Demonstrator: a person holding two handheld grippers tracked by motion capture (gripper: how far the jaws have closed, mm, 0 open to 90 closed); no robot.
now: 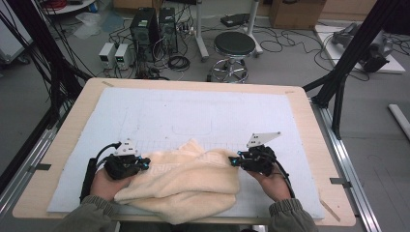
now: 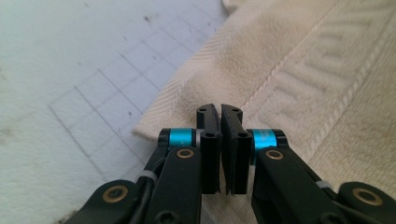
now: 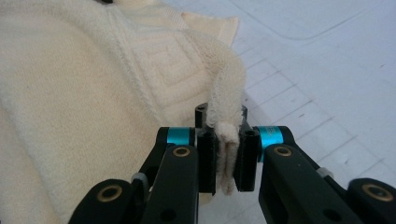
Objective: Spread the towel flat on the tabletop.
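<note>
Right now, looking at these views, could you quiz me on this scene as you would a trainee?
1. True or false: the right gripper pinches a fold of the towel.
2. What colour is the towel?
A. cream
B. blue
C. green
3. In the left gripper view, how do the left gripper's jaws stand over the towel's edge?

Key:
1. True.
2. A.
3. Nearly shut, with a thin gap; whether cloth is caught there cannot be told.

One towel, two grippers on the table

One cream towel (image 1: 186, 181), one white gridded mat (image 1: 193, 116), two hand-held grippers, left (image 1: 143, 163) and right (image 1: 234, 161); beyond, on the floor, one black stool (image 1: 234, 46), two computer towers (image 1: 153, 26).
</note>
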